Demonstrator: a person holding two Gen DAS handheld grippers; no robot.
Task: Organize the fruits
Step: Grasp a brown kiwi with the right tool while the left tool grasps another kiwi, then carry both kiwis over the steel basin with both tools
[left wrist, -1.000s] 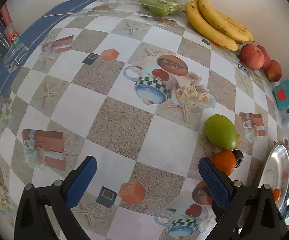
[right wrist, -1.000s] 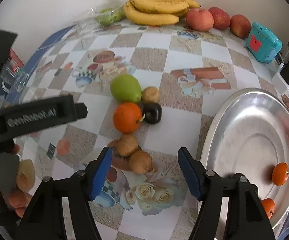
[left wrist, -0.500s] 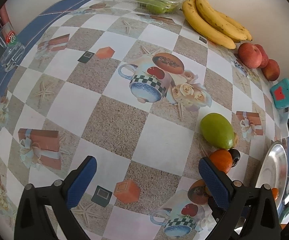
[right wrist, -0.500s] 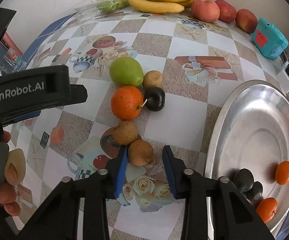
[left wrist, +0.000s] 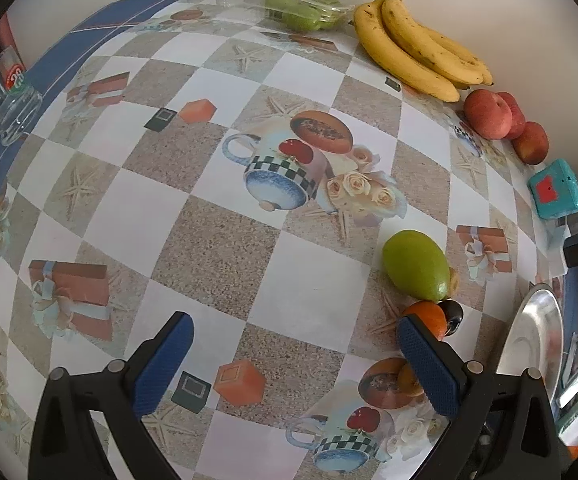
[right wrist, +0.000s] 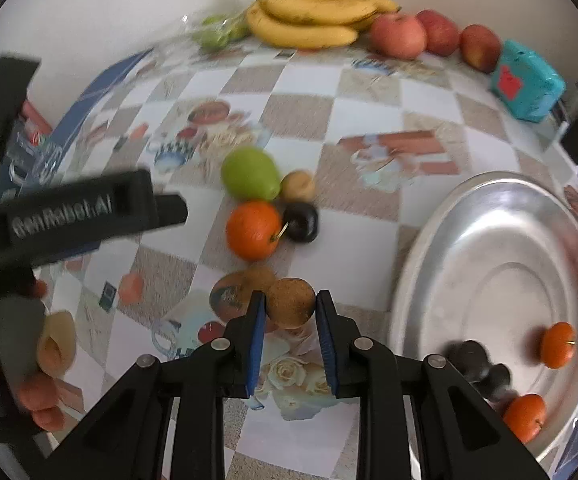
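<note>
Right gripper [right wrist: 291,314]: clamped on small brown round fruit [right wrist: 291,302], both blue pads touching its sides, fruit at the fingertips. Whether fruit is touching the counter [right wrist: 369,128] or clear of it: cannot tell. Frame motion-blurred.

Left gripper [left wrist: 295,354]: spread wide, holding nothing, hovering over counter; its right pad overlapping the orange [left wrist: 429,317] in view, contact not clear.

Loose cluster at 12 o'clock from right gripper: orange [right wrist: 253,230], dark plum [right wrist: 300,223] touching it at 3 o'clock, green mango [right wrist: 250,173] just beyond at 12 o'clock, another small brown fruit [right wrist: 298,187] beside mango at 3 o'clock. Third brown fruit [right wrist: 263,276] just at 10 o'clock of the gripped one, partly behind left finger.

Silver tray [right wrist: 501,200] at 3 o'clock of right gripper, on counter. Inside, near its 5 o'clock rim: two small oranges [right wrist: 557,345], two dark fruits [right wrist: 467,356], blurred.

Far edge against wall, right wrist view: bagged green fruit [right wrist: 219,34] at 11 o'clock, bananas [right wrist: 313,20] at 12, three red apples [right wrist: 399,36] at 1, teal box [right wrist: 525,80] at 2.

Glass mug [left wrist: 5,114] at 10 o'clock in left wrist view.
</note>
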